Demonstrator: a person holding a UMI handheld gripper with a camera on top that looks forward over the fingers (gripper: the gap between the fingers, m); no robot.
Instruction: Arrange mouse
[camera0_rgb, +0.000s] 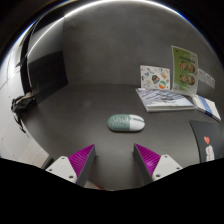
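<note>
Gripper view: my jaws (118, 160) stand wide apart and hold nothing, the magenta pads (82, 158) facing each other across bare grey tabletop (90, 95). The mouse (126, 122) is my landmark: pale green and white, it lies flat on the tabletop just ahead of my fingers, roughly in line with the gap between them, touching neither. Beyond the mouse and to its right lies a stack of printed booklets (165, 97), with two leaflets (184, 66) standing upright behind it. To the right of the mouse, nearer me, a dark mat (203, 138) covers the tabletop. Far left of the mouse, a black clamp (22, 104) sits at the tabletop's edge.
</note>
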